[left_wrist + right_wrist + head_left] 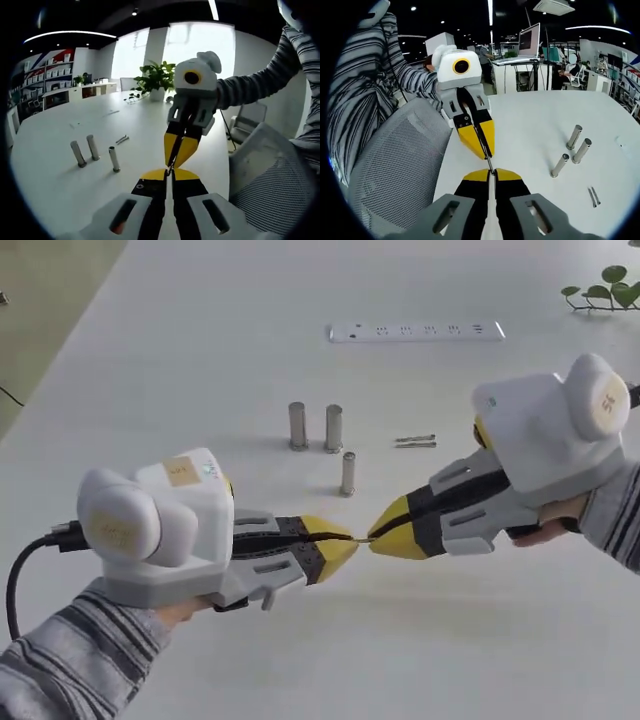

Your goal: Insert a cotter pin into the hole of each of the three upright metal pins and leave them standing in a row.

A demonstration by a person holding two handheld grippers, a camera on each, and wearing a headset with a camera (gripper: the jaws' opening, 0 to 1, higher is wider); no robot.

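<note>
A cotter pin (364, 538) spans the meeting yellow tips of the left gripper (345, 545) and the right gripper (386, 537), each clenched on one end of it above the white table (200, 360). Just beyond the tips stand three upright metal pins (333, 428), one nearer than the other two. Two loose cotter pins (415, 441) lie beyond the right gripper, with a power strip (417, 332) well past them.

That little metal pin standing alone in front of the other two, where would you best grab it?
Probably low on its round shaft, with the jaws closing from either side and coming in from the person's near side. The front metal pin stands upright, apart from the two pins behind it, so nothing on the table blocks that side. A low grip also leaves its top free.
</note>
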